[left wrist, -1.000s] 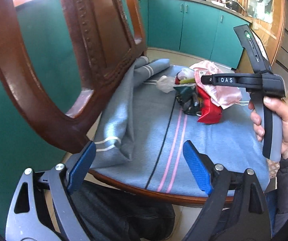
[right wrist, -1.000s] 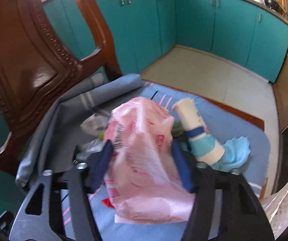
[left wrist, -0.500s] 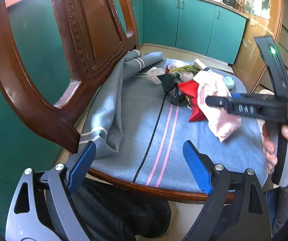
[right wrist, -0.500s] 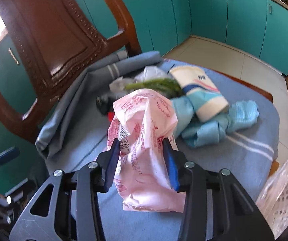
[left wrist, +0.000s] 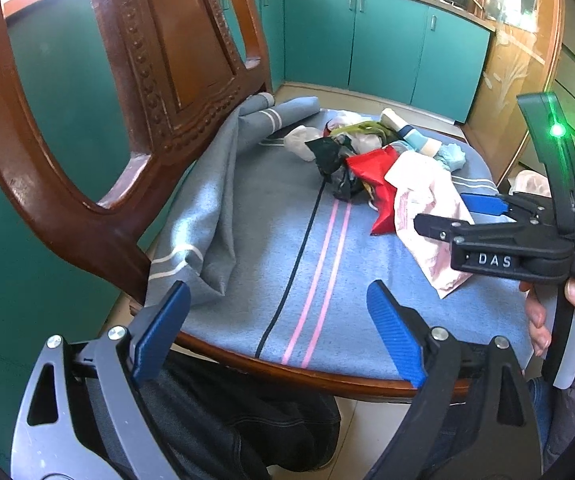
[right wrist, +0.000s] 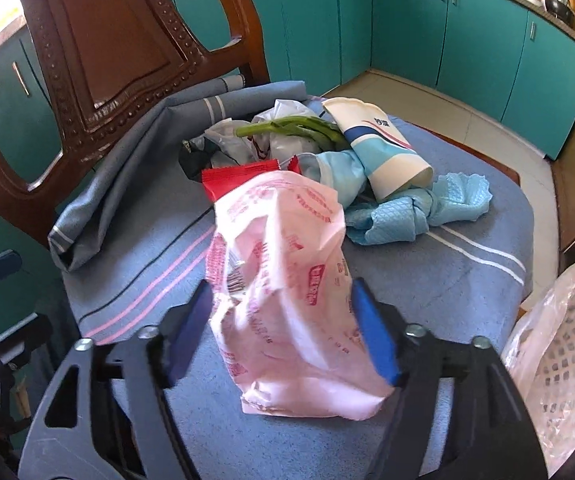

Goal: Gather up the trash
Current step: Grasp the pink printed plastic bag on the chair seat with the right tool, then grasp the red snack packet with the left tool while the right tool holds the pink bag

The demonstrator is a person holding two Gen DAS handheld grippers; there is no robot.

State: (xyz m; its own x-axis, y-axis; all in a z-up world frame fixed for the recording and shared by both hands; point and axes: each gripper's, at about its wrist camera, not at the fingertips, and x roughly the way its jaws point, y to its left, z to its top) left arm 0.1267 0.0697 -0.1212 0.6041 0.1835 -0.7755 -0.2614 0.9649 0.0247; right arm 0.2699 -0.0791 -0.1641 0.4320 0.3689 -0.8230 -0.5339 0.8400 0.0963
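Note:
A pile of trash lies on the chair's blue-grey cover (right wrist: 447, 280): a paper cup (right wrist: 379, 148), a green stalk (right wrist: 295, 126), a red wrapper (right wrist: 239, 176) and a light blue wipe (right wrist: 419, 212). In front of the pile, a pink printed plastic bag (right wrist: 283, 264) sags between the fingers of my right gripper (right wrist: 283, 336). Its jaws are opening and the pads no longer squeeze the bag. The left wrist view shows that gripper (left wrist: 443, 212) at the right, the pink bag (left wrist: 427, 216) hanging by its tips. My left gripper (left wrist: 279, 316) stands open over the seat's front edge, holding nothing.
The carved wooden chair back (right wrist: 107, 40) rises at the left, with a folded part of the cover bunched against it. A white mesh basket lined with a plastic bag (right wrist: 559, 340) stands beside the seat at the right. Teal cabinets ring the tiled floor behind.
My right gripper has carried the pink bag from the pile toward the seat's near right side, and its jaws have widened off the bag. The left gripper has stayed in place.

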